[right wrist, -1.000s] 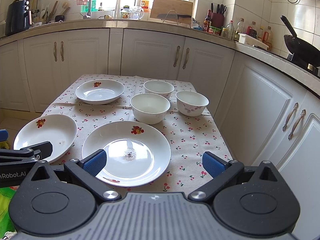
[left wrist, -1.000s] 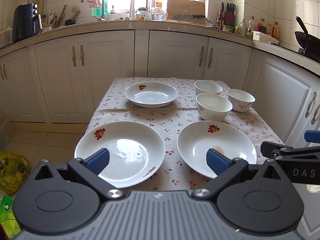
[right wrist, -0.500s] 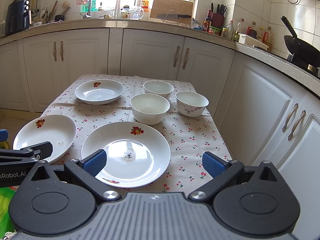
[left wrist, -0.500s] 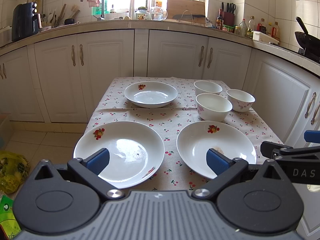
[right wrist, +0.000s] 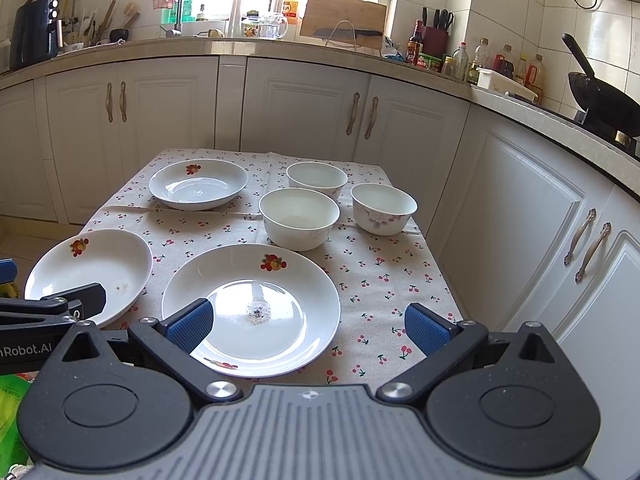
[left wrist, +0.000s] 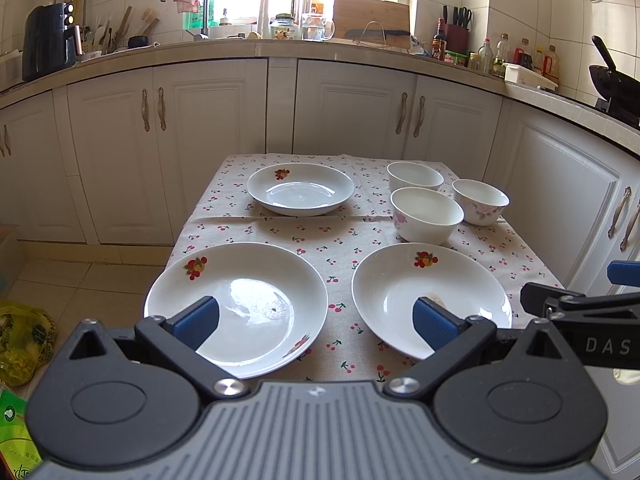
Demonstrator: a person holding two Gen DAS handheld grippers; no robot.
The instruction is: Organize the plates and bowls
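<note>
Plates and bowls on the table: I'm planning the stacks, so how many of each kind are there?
Plates: 3, near left, near right, far.
Bowls: 3, front, back, right.
Total: 6, none stacked.

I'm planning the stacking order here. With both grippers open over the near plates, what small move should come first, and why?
Probably ease the right gripper forward and down to the near rim of the near-right plate. Its fingers are open, holding nothing, and that plate lies directly ahead, apart from the bowls. The left gripper straddles the gap between two plates.
</note>
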